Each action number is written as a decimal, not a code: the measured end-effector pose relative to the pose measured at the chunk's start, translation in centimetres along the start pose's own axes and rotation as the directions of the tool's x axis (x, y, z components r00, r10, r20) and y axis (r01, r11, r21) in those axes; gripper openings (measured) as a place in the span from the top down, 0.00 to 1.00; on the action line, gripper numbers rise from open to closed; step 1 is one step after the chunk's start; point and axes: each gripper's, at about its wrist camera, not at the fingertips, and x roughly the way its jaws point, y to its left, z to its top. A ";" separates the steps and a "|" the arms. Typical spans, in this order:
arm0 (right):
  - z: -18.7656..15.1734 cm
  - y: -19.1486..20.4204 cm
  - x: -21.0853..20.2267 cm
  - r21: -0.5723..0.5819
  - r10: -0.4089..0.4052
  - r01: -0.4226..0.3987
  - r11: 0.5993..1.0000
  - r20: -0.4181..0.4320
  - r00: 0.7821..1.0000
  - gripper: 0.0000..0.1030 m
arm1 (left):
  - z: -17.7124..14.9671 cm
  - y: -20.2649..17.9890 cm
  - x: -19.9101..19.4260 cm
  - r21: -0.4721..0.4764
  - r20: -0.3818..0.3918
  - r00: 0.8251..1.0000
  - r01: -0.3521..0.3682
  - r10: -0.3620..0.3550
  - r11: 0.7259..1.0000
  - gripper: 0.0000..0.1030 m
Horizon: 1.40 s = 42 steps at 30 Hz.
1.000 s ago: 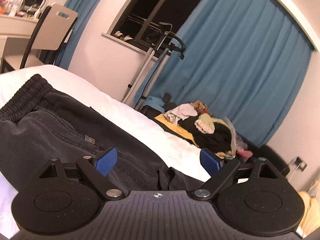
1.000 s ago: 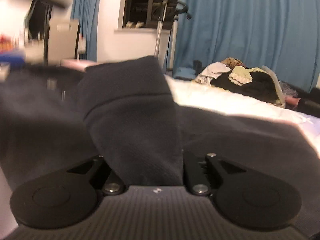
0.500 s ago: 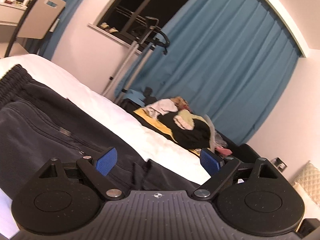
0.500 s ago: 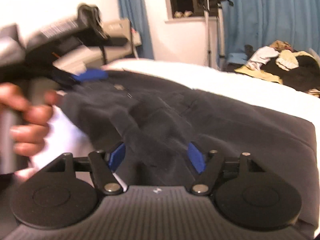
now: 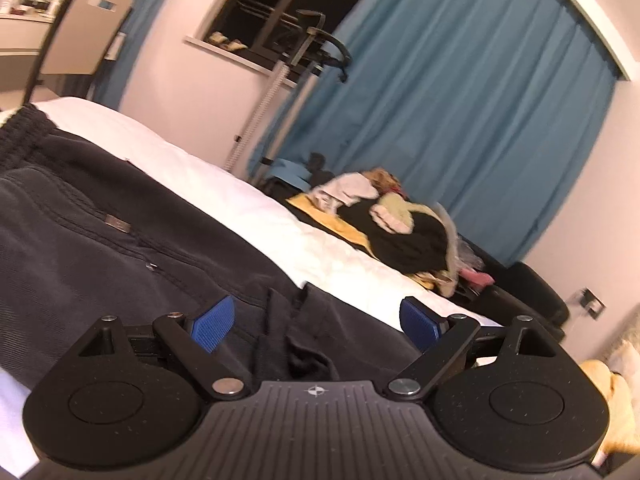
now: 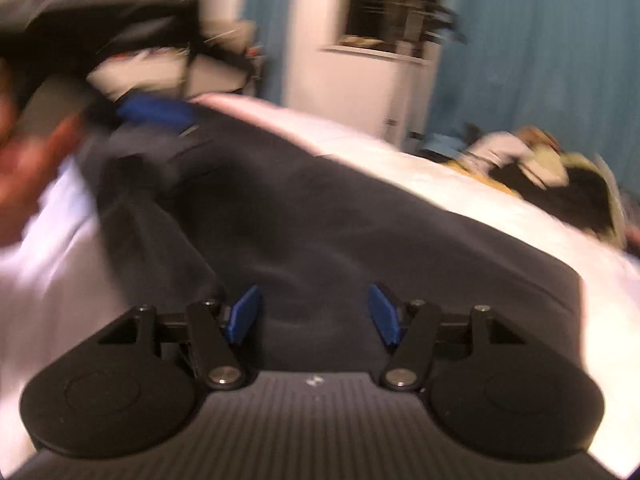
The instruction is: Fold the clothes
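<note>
Both grippers hover over dark trousers [image 5: 120, 256] spread on a white bed [image 5: 256, 204]; the left gripper [image 5: 316, 320] gapes wide, gripping nothing. The right gripper [image 6: 312, 312], jaws just closing slightly, stands part-open and empty above the cloth.

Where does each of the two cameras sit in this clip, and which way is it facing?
Left wrist: on the left gripper, low over the dark trousers on the white bed, facing the blue curtain; only its open gripper shows.
Right wrist: on the right gripper, over the same trousers, facing the window wall; its gripper, a blurred hand and the left gripper's blue pad show.
Shared: trousers, bed, curtain, clothes pile.
</note>
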 end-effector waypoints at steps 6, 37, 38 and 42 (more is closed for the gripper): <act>0.7 2.1 0.2 -0.127 -0.016 0.018 0.992 0.020 1.000 0.39 | 0.5 1.0 -0.1 -0.058 -0.025 1.000 -0.014 0.012 0.998 0.11; 3.5 1.3 -4.1 0.052 0.069 -0.075 0.996 0.112 0.991 0.94 | -0.9 3.9 4.3 -0.426 -0.227 0.922 0.196 -0.314 0.883 0.12; 3.4 1.5 -4.0 0.045 0.073 -0.078 0.996 0.107 0.992 0.93 | -0.9 3.8 4.4 -0.411 -0.235 0.923 0.191 -0.306 0.891 0.15; 3.3 2.0 -4.8 0.018 0.090 -0.093 0.996 0.122 0.988 0.97 | -0.7 2.3 4.0 -0.251 -0.232 0.947 0.162 -0.221 0.954 0.75</act>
